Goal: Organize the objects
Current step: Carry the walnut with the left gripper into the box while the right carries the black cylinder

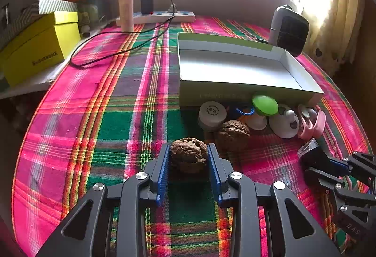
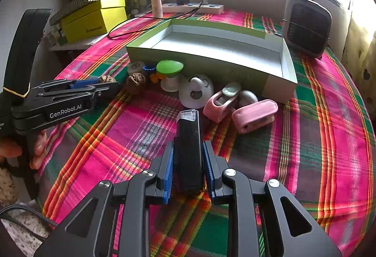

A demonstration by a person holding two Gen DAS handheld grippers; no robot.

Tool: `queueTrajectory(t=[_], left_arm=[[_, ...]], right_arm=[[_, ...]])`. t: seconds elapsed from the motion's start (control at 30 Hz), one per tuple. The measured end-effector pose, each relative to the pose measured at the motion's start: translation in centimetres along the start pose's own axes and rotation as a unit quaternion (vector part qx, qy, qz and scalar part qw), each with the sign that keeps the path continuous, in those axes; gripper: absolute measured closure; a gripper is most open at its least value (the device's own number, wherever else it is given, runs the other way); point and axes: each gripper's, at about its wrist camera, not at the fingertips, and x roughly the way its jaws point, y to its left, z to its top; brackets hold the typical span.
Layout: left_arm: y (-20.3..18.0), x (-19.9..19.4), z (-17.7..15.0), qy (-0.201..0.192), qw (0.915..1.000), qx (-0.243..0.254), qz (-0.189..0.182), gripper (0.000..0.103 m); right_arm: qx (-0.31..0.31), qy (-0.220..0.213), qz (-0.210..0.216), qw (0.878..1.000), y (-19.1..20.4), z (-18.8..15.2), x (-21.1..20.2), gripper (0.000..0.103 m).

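Observation:
My left gripper (image 1: pixel 188 156) is shut on a brown walnut (image 1: pixel 188 154) just above the plaid cloth; it also shows in the right wrist view (image 2: pixel 107 83). A second walnut (image 1: pixel 233 132) lies just beyond it. My right gripper (image 2: pixel 188 158) is shut on a black rectangular device with a clear tip (image 2: pixel 188 139); it also shows in the left wrist view (image 1: pixel 312 158). The open green-and-white box (image 2: pixel 211 54) stands behind a row of small items: a grey cap (image 1: pixel 212 113), a green-topped mushroom toy (image 2: pixel 169 73), a white round gadget (image 2: pixel 196 91) and two pink clips (image 2: pixel 253 116).
A small fan heater (image 2: pixel 306 25) stands at the back right. A power strip with charger and black cable (image 1: pixel 164 14), a cream tube (image 1: pixel 126 5) and a yellow box (image 1: pixel 40 45) are at the back left. The round table's edge curves close on both sides.

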Motion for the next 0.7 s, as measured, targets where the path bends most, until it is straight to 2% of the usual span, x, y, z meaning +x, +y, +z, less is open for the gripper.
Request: queueTrajectory(t=[0.7], left_arm=[[-0.7, -1.3, -0.9, -0.003, 1.0000, 0.006, -0.002, 0.074]], right_arm=[[0.007, -0.004, 0.000, 1.000, 0.5, 0.0, -0.2, 0.079]])
